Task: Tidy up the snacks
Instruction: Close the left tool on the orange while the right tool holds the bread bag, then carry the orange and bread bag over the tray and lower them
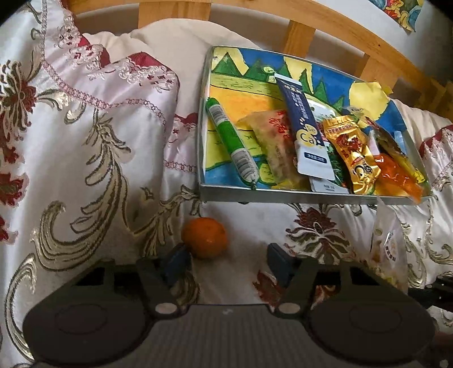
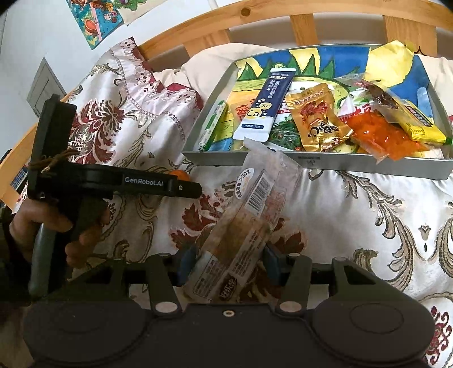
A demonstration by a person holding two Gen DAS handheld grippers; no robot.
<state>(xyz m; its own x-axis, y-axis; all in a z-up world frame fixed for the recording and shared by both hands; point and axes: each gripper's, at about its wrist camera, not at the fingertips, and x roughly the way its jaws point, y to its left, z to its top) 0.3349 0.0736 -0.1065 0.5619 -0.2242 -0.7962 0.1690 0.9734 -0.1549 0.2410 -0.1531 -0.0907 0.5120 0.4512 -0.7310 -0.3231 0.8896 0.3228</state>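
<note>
- Low in the left wrist view, the left gripper (image 1: 229,261) has its jaws apart over the embroidered bedcover (image 1: 85,158); nothing is between the blue pads (image 1: 177,261).
- A mandarin (image 1: 204,237) lies on the cover just above and beside the left-hand pad, close to it; whether they touch I cannot tell.
- Low in the right wrist view, the right gripper (image 2: 228,267) is clamped on a clear snack packet (image 2: 246,226), both pads pressing its lower sides. The packet stands tilted, its top edge reaching up to the near wall of the tray (image 2: 325,164).
- At the lower right of the left wrist view the same packet shows as a pale strip, just below the tray's near right corner.
- The metal tray sits on the cover in the upper right of both views, its floor lined with a bright landscape drawing.
- Inside it: a green sausage stick (image 1: 230,141) at the left, a navy sachet (image 1: 307,130) lying over a pale yellow packet (image 1: 276,150), a gold packet (image 1: 351,153) to the right, then an orange packet (image 1: 396,175) at the near right corner.
- At the left of the right wrist view a person's hand (image 2: 56,226) grips the other gripper's handle.
- A wooden bed rail (image 2: 283,17) runs across the top behind a cream pillow (image 1: 175,42).
</note>
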